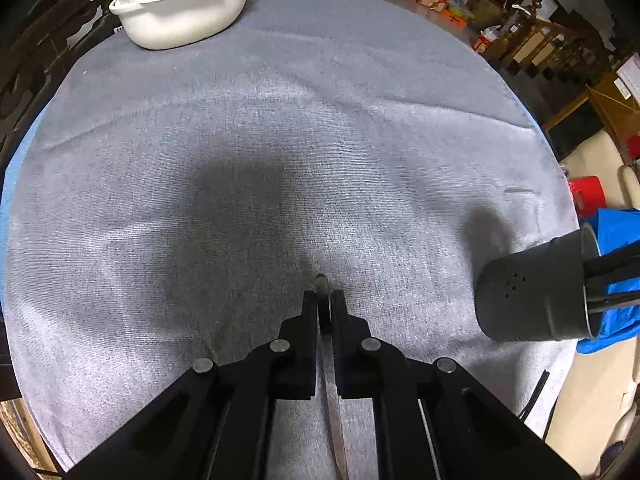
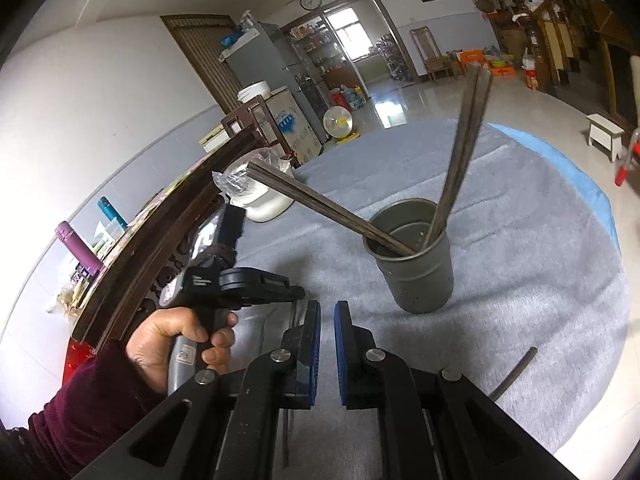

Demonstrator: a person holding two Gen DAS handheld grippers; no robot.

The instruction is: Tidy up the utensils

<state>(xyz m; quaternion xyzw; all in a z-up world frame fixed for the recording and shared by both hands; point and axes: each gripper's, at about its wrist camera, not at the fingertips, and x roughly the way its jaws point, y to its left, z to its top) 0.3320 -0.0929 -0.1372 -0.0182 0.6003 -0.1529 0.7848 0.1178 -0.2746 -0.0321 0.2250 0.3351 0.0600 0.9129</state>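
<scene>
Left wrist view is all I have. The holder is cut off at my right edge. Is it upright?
Observer: Yes, the holder stands upright on the grey cloth.
Operator: What's in it?
Observer: Two pairs of chopsticks, one leaning far left, the other nearly upright.
Operator: Right hand-held gripper?
Observer: The right hand-held gripper is open, with nothing between its pads.
</scene>
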